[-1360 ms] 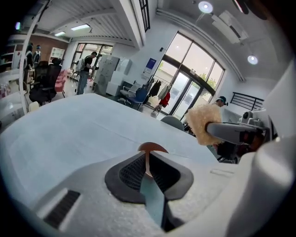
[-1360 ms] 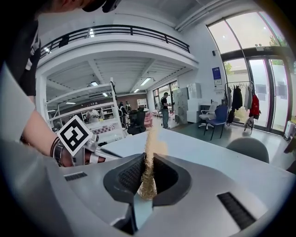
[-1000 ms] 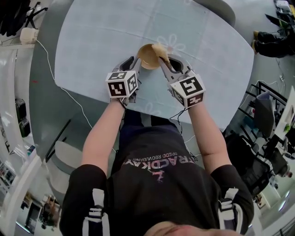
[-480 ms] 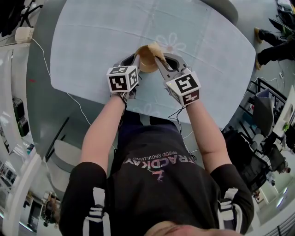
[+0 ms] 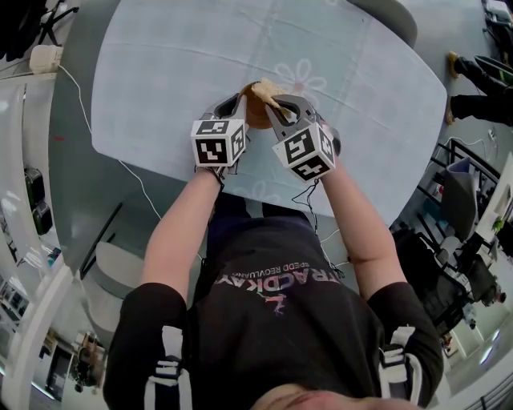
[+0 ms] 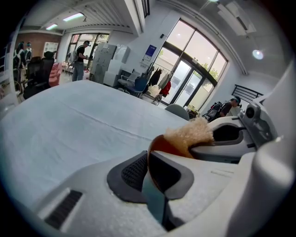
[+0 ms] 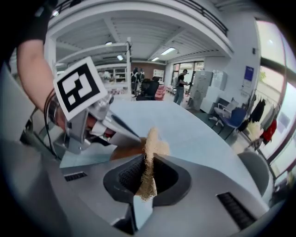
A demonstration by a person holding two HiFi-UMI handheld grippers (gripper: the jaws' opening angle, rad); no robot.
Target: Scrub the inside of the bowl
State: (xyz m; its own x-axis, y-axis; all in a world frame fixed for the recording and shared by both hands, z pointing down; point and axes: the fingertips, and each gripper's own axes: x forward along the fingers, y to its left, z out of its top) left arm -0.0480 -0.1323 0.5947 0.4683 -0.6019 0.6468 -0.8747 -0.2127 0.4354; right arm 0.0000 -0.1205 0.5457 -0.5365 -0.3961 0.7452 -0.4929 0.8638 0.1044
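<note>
A small brown bowl (image 5: 255, 114) stands on the pale blue tablecloth (image 5: 160, 80) near the table's front edge. My left gripper (image 5: 239, 101) has just been closing, and its pads now pinch the bowl's left rim (image 6: 155, 144). My right gripper (image 5: 271, 99) is shut on a tan fibrous scrub pad (image 5: 268, 86) and comes at the bowl from the right. The pad (image 6: 189, 133) hangs over the bowl's opening, just past the rim. Seen from the right gripper (image 7: 147, 175), the pad (image 7: 150, 159) stands upright between the jaws, with the bowl (image 7: 126, 151) just beyond it.
The table's front edge runs just under both hands. A white cable (image 5: 104, 152) trails off the table's left side. A grey chair back (image 5: 389, 18) stands at the far side. Chairs and bags crowd the floor at right (image 5: 465, 208).
The left jaws have closed onto the bowl's rim. The right gripper has rolled and sunk, bringing the scrub pad down over the bowl.
</note>
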